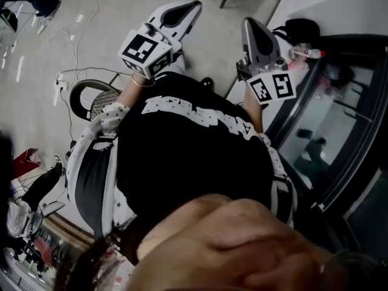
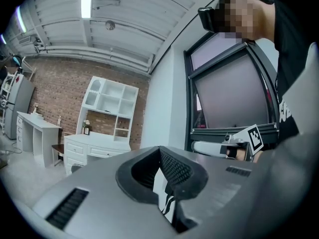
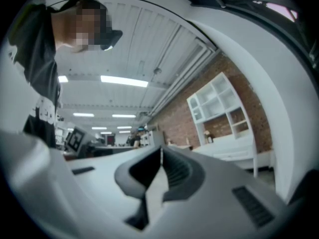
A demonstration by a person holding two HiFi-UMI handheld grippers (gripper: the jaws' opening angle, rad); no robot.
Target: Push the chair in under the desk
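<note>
Left gripper (image 1: 193,6) and right gripper (image 1: 250,23): ribbed dark fingers (image 2: 177,169) are clenched together, nothing gripped. Chair (image 1: 91,100), rounded black frame with mesh back, is seen centre left, beside a spotted sleeve (image 1: 110,119).

The head camera looks steeply down over the person's black shirt (image 1: 182,156) to the floor (image 1: 36,96), with the left tool (image 1: 193,6) and the right tool (image 1: 250,24) held out ahead. Each tool camera rides close behind its own jaws and faces roughly level. Both take in the white shelf unit (image 2: 110,108) on the brick wall. It lies left of centre in the left tool view and right of centre in the right tool view.
</note>
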